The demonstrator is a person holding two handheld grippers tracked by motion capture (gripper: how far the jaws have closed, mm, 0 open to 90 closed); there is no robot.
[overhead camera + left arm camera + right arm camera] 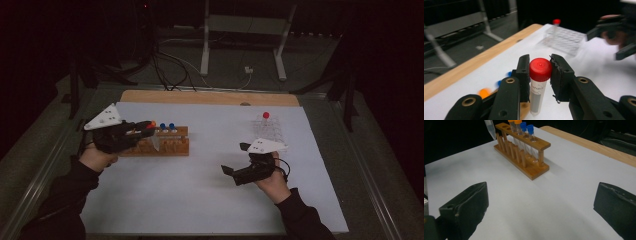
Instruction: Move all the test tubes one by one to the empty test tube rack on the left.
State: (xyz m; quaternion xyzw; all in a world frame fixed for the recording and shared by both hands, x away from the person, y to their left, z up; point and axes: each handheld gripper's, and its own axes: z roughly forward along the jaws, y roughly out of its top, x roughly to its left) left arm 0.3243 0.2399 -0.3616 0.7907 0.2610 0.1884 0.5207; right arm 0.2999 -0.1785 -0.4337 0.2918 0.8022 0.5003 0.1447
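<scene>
Pinching a red-capped tube (538, 87) upright, cap up, the left tool (539, 75); right tool (541, 205) spread.

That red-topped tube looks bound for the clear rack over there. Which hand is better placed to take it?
The left, probably. The left gripper already grips the red-capped tube just under its cap. The right gripper is nearer the clear rack, but is open and holds nothing, so it would need a handover.

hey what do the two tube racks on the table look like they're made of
Left rack: looks like wood with a smooth light-brown finish, with dowel posts and visible grain tone. Right rack: seems to be clear plastic, since the white table cover shows through its grid of wells.
</scene>
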